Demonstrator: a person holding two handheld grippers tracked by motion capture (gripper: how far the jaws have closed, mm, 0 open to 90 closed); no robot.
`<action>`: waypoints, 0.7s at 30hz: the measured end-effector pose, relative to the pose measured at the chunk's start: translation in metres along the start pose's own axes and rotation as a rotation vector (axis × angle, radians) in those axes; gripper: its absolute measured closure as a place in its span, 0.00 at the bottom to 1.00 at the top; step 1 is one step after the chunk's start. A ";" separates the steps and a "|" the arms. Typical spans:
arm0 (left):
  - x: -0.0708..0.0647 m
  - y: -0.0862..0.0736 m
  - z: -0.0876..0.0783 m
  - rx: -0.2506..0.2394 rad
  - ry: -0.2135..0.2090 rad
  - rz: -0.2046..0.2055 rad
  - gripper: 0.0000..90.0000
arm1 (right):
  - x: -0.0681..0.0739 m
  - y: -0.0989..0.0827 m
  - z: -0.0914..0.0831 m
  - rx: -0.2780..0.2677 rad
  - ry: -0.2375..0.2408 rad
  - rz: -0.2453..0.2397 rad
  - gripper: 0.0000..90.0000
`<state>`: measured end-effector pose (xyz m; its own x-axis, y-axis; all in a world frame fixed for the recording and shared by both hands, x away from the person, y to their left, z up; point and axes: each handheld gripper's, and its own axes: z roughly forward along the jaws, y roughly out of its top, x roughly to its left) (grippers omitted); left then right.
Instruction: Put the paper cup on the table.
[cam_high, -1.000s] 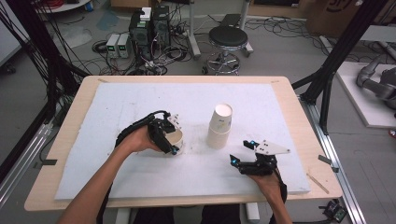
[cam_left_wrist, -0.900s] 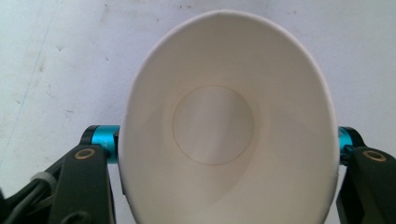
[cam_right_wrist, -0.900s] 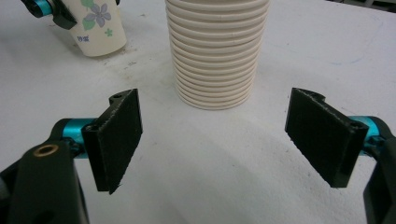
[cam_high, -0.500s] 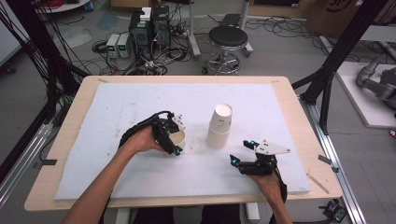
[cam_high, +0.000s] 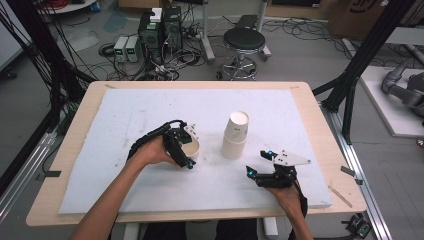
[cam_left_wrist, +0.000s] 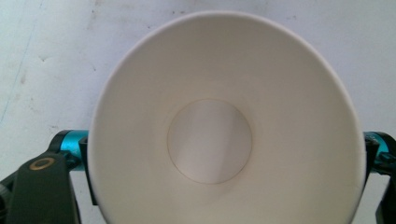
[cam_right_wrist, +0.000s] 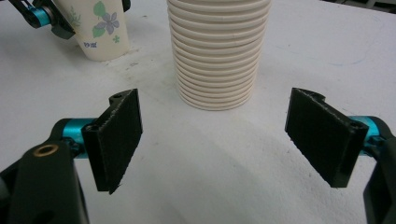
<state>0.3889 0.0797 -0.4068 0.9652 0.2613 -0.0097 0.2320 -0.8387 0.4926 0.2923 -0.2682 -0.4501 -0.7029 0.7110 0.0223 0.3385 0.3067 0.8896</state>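
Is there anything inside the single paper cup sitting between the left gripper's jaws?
No, the left gripper view looks straight down into the paper cup and shows only its bare white bottom.

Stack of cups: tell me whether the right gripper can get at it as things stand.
Probably yes. The right gripper is open and faces the stack of cups with bare white mat between them. The single cup stands off to the side.

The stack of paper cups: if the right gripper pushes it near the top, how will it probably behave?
The stack of paper cups stands tall on a narrow rim, leaning slightly, so it would probably tip. It looks light; it may slide on the white mat. The thin walls would likely dent under the right gripper.
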 end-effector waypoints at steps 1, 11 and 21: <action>0.000 -0.004 -0.001 -0.023 -0.001 -0.011 0.19 | 0.000 0.000 0.000 -0.001 -0.002 0.000 0.21; -0.011 -0.039 -0.023 -0.136 0.030 -0.064 0.19 | 0.000 0.000 0.000 -0.002 0.001 -0.002 0.21; -0.023 -0.089 -0.047 -0.264 0.096 -0.136 0.19 | 0.001 -0.001 -0.001 -0.008 -0.004 -0.004 0.21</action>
<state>0.3405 0.1710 -0.4096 0.9089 0.4168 -0.0150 0.3066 -0.6436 0.7013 0.2909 -0.2689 -0.4501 -0.7021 0.7119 0.0168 0.3306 0.3050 0.8931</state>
